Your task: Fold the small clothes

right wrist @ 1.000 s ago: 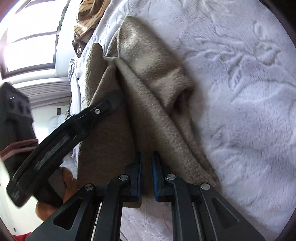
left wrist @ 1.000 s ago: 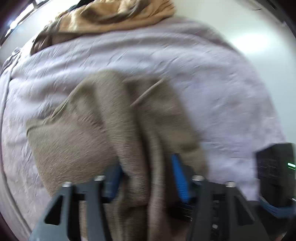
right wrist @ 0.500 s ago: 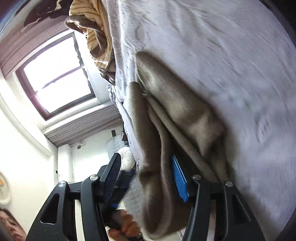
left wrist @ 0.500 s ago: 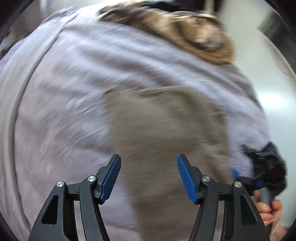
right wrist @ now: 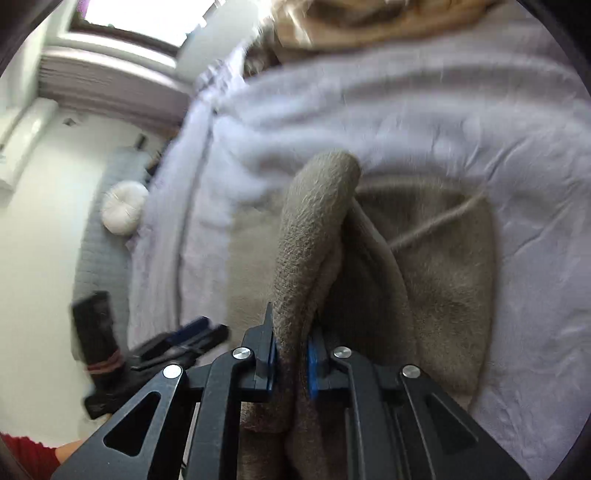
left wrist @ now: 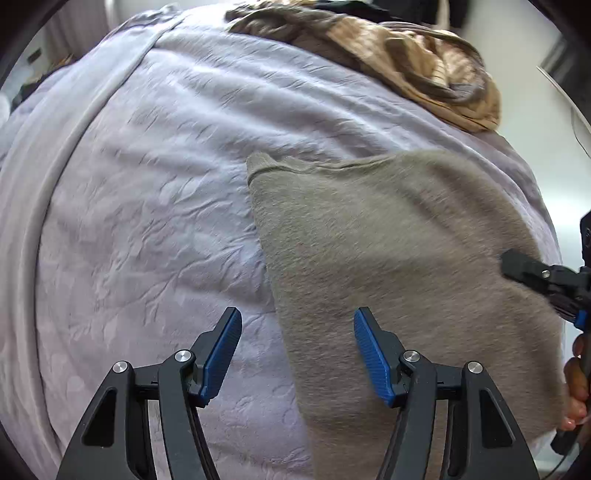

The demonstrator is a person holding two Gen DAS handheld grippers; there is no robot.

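Note:
A taupe fuzzy garment point(left wrist: 388, 240) lies spread on the lavender bed cover point(left wrist: 147, 184). My left gripper point(left wrist: 295, 317) hovers open over the garment's left edge, which runs below the gap between its blue pads, and nothing is pinched. In the right wrist view my right gripper point(right wrist: 291, 343) has its jaws closing on a raised fold of the garment point(right wrist: 314, 221), and the pads press on the cloth. That fold arches up, while the rest lies on the bed cover point(right wrist: 480, 110). The right gripper's tip point(left wrist: 517, 264) shows at the garment's right edge.
A crumpled tan striped cloth point(left wrist: 406, 62) lies at the far side of the bed. A white round cushion point(right wrist: 123, 212) sits on the floor to the left, below a window point(right wrist: 140, 14). A person's hand point(left wrist: 576, 369) shows at the right edge.
My left gripper has let go of the bunched garment and now stands open over its edge. My right gripper opened, then closed on a fold and rose with it. The garment lies spread out.

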